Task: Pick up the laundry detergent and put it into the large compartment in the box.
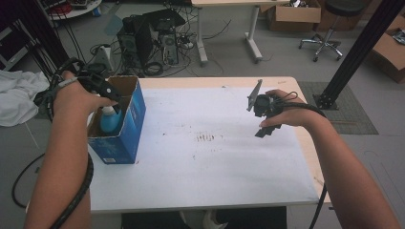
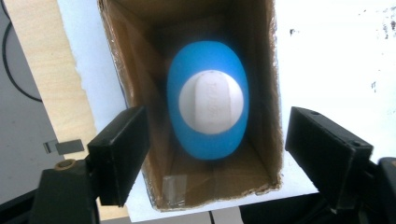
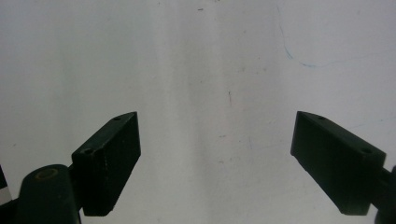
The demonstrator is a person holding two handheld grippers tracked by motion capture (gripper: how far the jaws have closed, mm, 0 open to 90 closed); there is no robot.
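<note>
A blue cardboard box (image 1: 126,128) stands open-topped at the table's left edge. Inside it stands a blue bottle (image 1: 110,120) with a white cap (image 2: 212,102), seen from straight above in the left gripper view. My left gripper (image 1: 111,98) hovers over the box mouth (image 2: 135,56), jaws wide apart and above the bottle (image 2: 208,116), touching nothing. My right gripper (image 1: 264,119) hangs over the white table top (image 3: 201,70) at the right, open, with nothing between its jaws.
The white sheet (image 1: 205,143) covers most of the wooden table (image 1: 286,82). Beyond the far edge sit computer towers (image 1: 148,40) with tangled cables, a desk, a stool (image 1: 329,28) and cardboard boxes. A black post (image 1: 356,50) stands at the right.
</note>
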